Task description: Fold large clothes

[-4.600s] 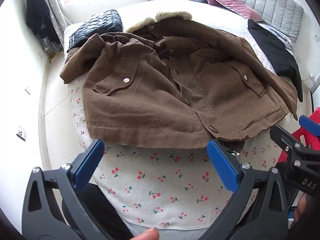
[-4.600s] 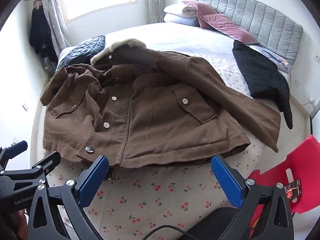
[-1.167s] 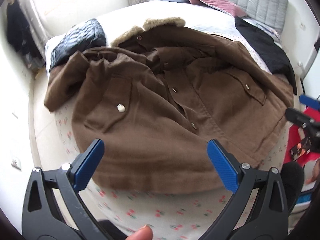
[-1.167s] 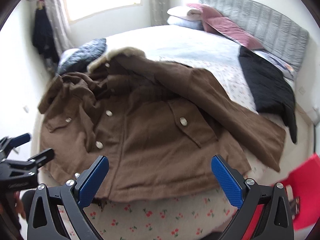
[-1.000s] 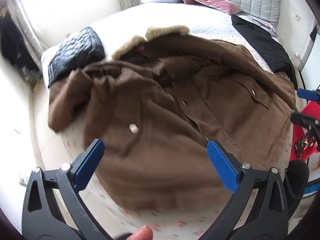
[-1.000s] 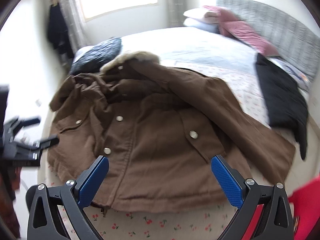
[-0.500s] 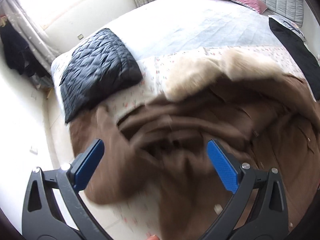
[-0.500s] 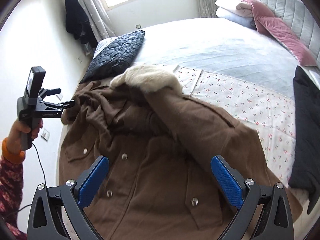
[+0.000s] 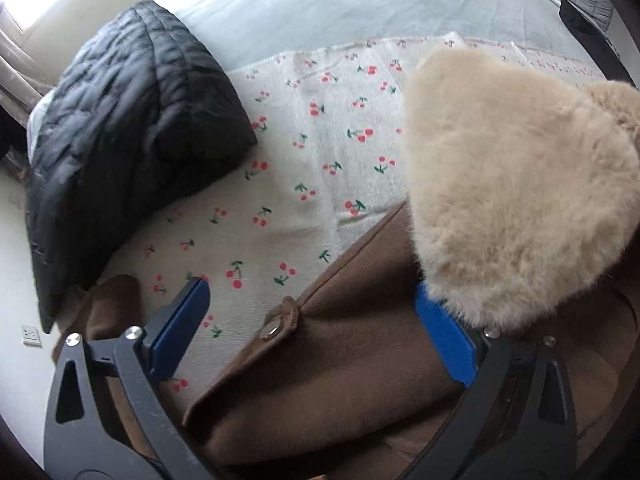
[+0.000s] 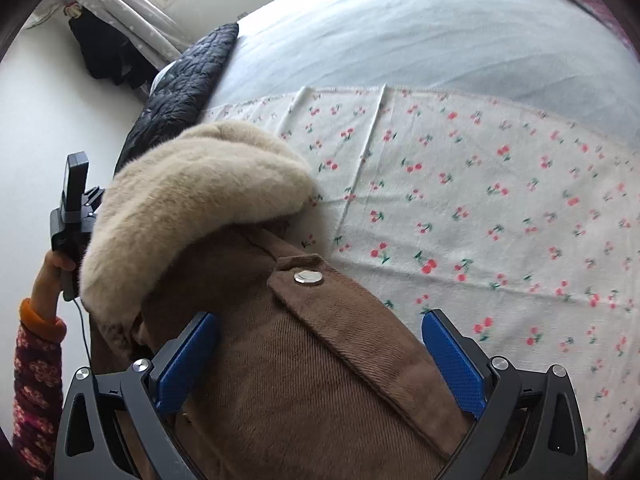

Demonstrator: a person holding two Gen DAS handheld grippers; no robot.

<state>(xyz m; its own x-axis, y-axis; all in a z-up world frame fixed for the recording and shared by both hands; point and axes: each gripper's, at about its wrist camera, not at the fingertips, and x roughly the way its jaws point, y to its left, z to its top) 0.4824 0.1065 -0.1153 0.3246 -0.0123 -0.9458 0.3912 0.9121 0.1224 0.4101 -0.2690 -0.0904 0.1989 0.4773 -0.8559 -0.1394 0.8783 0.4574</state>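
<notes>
Both claws are spread wide, gripping nothing. Left gripper (image 9: pixel 312 332) hangs over the brown twill coat (image 9: pixel 340 392) at a shoulder tab, its cream fur collar (image 9: pixel 516 184) against the right finger; a black quilted cushion (image 9: pixel 120 120) lies ahead-left on the cherry-print white sheet (image 9: pixel 304 152). Right gripper (image 10: pixel 320 360) straddles the coat's other snap-buttoned tab (image 10: pixel 308 278), collar ahead-left, sheet to its right.
</notes>
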